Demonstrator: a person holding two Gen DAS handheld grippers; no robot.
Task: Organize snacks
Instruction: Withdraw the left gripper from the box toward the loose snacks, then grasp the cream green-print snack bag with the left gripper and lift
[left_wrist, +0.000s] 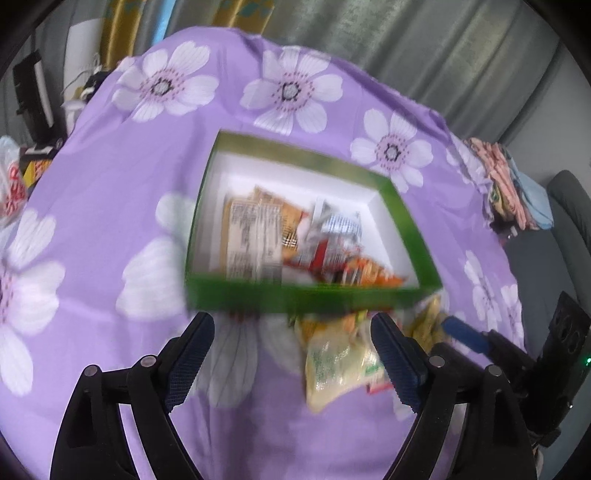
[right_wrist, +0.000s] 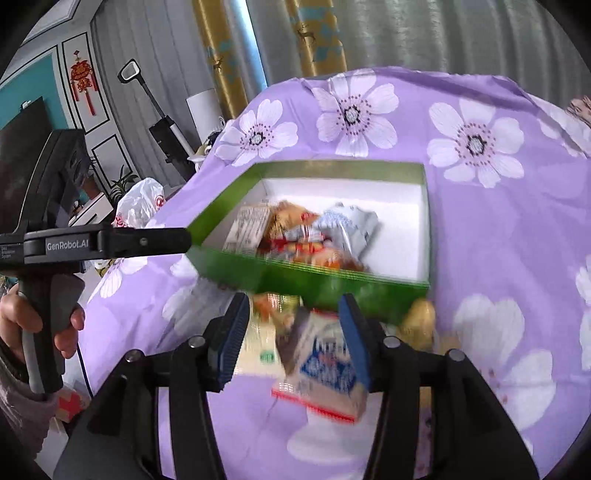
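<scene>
Two grippers are over a table draped in a purple floral cloth (left_wrist: 122, 192). Both views are motion-blurred.

Left gripper (left_wrist: 291, 350): jaws spread wide, nothing between the pads. Just ahead of its fingertips sits a shallow green box (left_wrist: 306, 299) with a white interior. Inside the box lies a heap of snack packets: a tan packet with a printed label (left_wrist: 251, 236) toward the left, silver and red wrappers (left_wrist: 332, 229) in the middle, an orange one (left_wrist: 373, 273) nearest the front wall. Between the left gripper's fingers and toward its right finger, on the cloth outside the box, lies a pale yellow-green snack bag (left_wrist: 332, 365). Further yellow packets (left_wrist: 428, 321) show beyond the right finger, against the box's near wall.

Right gripper (right_wrist: 295, 336): jaws parted; a blue-and-white snack packet with a red edge (right_wrist: 325, 369) sits between the fingers, lying against the right pad (right_wrist: 354, 339), clear of the left pad. Blur prevents telling whether it is gripped or merely resting on the cloth. The green box (right_wrist: 295, 273) is directly ahead of the fingertips, its near wall touching loose packets on the cloth. A yellowish packet (right_wrist: 419, 321) lies just right of the right finger.

From the right wrist view, the left gripper (right_wrist: 110, 242) reaches in from the left, its tip at the box's left corner, a hand (right_wrist: 22, 317) around its handle.
</scene>
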